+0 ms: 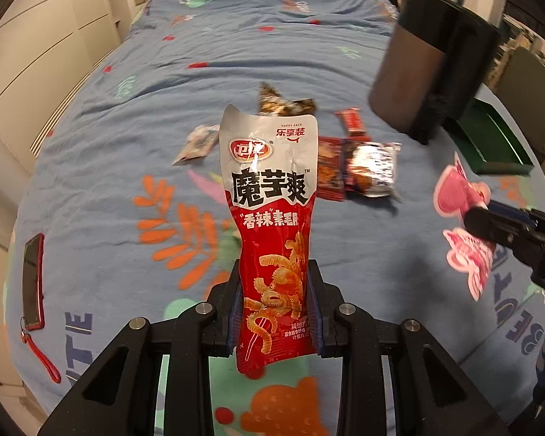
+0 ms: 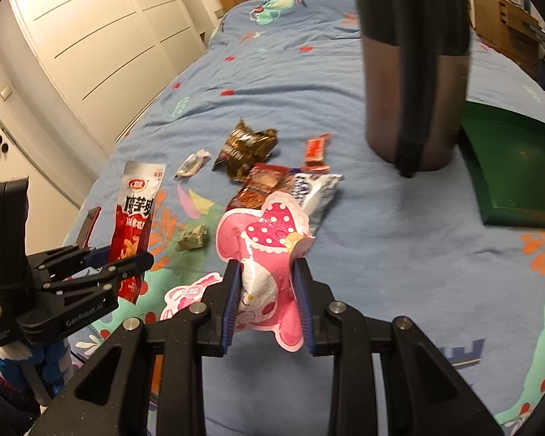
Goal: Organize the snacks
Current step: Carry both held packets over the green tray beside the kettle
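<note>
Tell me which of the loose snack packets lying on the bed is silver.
The crinkled silver foil packet, lying at the right end of the pile beside the red-brown packet. The others on the bed are dark brown, orange-red, pale white or olive green.

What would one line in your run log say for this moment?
left gripper: shut on red konjac snack packet | right gripper: shut on pink cartoon pouch | green tray: no snacks visible

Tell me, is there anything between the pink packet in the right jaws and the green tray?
Yes. The pink packet is held in the right gripper, and the green tray lies ahead to the right. A dark blurred jug sits at the tray's left edge; the blue bedcover between shows nothing else.
</note>
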